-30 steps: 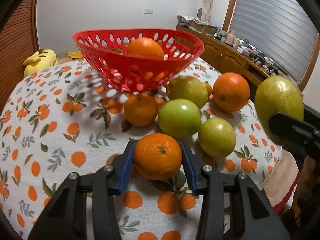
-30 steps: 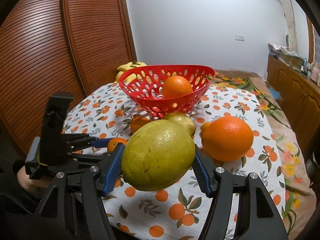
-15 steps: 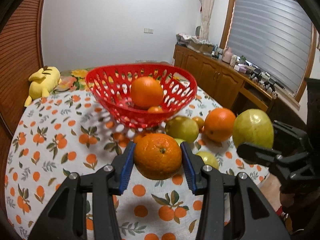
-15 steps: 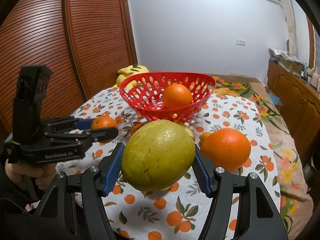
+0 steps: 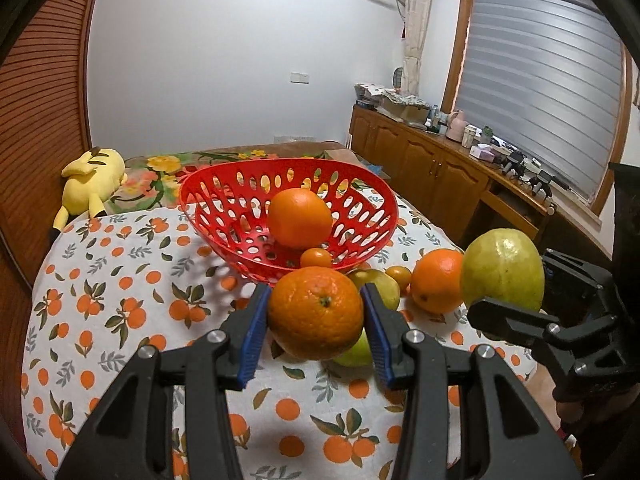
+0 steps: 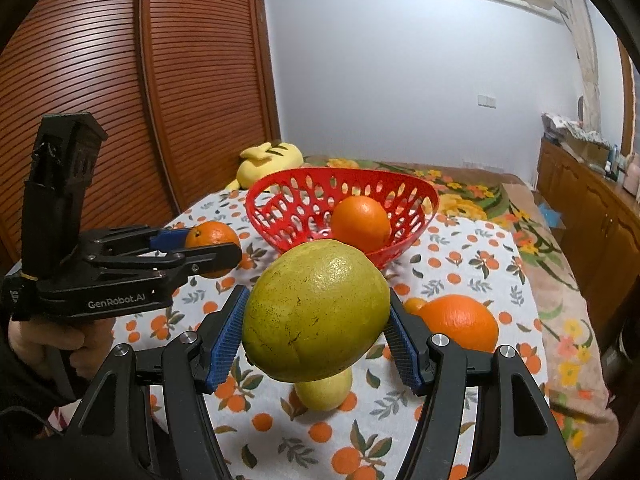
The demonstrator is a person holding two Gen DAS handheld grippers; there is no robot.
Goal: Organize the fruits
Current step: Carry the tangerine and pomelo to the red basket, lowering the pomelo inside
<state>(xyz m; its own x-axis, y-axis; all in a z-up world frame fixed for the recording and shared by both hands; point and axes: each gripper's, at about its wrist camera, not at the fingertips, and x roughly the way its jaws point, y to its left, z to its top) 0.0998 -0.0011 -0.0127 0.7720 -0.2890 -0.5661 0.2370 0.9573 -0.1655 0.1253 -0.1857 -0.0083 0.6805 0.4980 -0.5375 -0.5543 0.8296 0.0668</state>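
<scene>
Lifted higher — dimpled round orange [image 5: 315, 312]

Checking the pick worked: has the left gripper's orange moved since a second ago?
Yes. The orange has risen off the table, clamped in the left gripper, toward the basket.

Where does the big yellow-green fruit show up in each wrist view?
Left wrist: big yellow-green fruit at right edge, held in the right hand-held gripper.
Right wrist: centre foreground, between the blue pads.
Shared landmark: red basket beyond it.
</scene>
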